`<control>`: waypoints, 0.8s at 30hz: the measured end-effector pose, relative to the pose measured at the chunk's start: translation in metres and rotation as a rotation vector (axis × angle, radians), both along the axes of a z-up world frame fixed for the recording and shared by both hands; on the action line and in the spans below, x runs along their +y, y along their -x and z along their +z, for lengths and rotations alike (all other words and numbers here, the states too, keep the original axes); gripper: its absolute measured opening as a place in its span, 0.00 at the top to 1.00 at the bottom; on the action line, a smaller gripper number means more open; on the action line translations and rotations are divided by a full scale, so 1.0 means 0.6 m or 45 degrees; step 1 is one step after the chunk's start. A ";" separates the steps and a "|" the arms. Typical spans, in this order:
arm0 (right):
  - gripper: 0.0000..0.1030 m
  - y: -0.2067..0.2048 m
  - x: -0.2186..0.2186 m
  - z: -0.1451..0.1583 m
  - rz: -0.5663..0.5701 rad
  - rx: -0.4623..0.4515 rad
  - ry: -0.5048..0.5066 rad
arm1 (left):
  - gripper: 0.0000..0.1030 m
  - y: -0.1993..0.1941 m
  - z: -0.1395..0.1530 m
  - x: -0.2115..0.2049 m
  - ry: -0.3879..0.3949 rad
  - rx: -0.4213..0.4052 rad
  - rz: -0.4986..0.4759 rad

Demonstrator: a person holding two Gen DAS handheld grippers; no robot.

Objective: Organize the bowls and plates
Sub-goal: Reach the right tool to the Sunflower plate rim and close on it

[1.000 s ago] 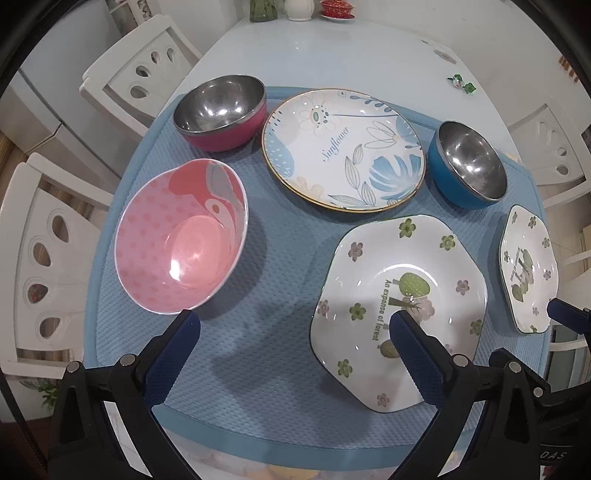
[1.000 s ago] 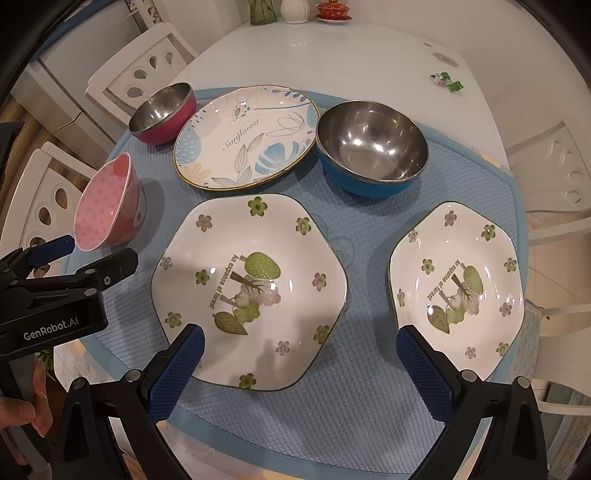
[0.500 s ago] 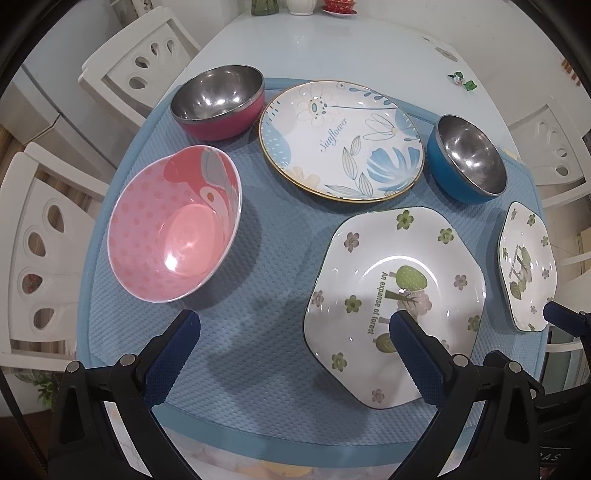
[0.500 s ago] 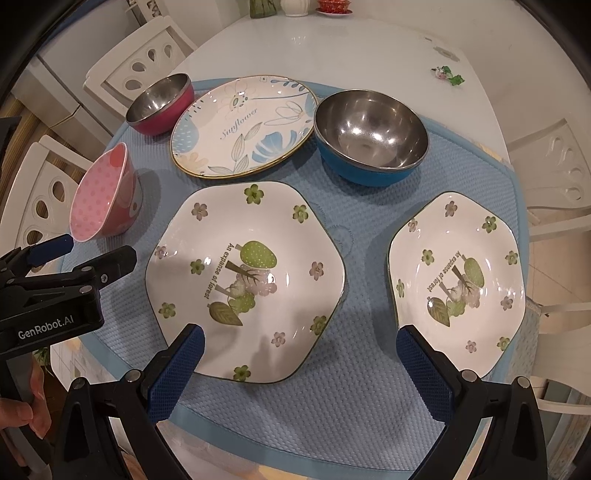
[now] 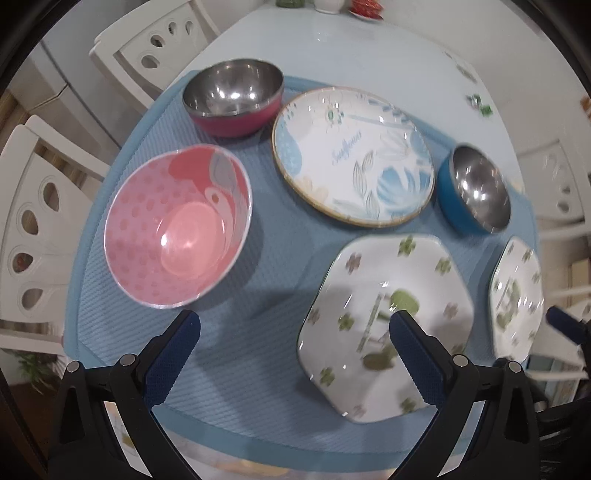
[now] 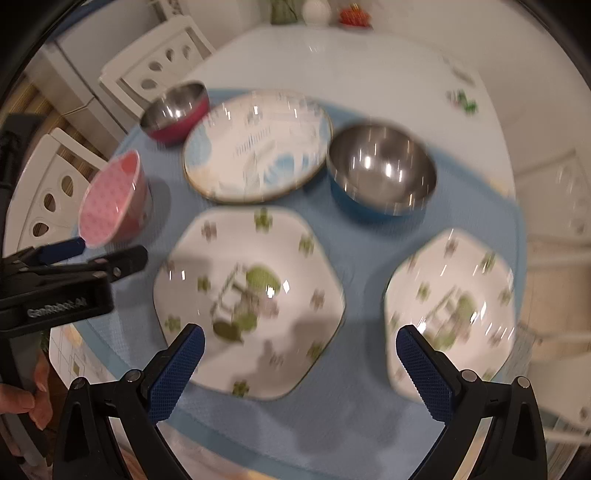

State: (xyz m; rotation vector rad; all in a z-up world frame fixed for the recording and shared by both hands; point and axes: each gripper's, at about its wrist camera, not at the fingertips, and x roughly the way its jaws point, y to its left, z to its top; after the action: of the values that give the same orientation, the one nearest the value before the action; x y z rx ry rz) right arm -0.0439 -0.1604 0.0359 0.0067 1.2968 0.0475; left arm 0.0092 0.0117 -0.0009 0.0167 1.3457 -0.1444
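On a blue mat lie a pink bowl, a red steel bowl, a round flowered plate, a blue steel bowl and two hexagonal green-print plates. My left gripper hangs open above the mat's near edge, between the pink bowl and the nearer hexagonal plate. My right gripper is open over the near rim of the left hexagonal plate; the other hexagonal plate lies to its right. Neither gripper holds anything.
White chairs stand at the table's left, another at the right. The white tabletop stretches beyond the mat, with small jars at its far end. A hand holds the left gripper's handle.
Both grippers have moved forward and lower toward the dishes, which now look bigger and blurred. No dish has moved; both grippers stay open.
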 end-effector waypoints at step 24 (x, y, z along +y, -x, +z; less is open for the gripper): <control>0.00 -0.425 -0.039 -0.139 0.397 0.257 -0.117 | 0.02 -0.249 -0.123 -0.067 0.022 0.163 0.134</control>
State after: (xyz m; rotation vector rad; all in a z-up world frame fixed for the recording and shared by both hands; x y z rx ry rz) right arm 0.2112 -0.1836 -0.0474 -0.1147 1.4873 0.3820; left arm 0.1588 -0.0287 -0.0749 -0.0790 1.4699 -0.0690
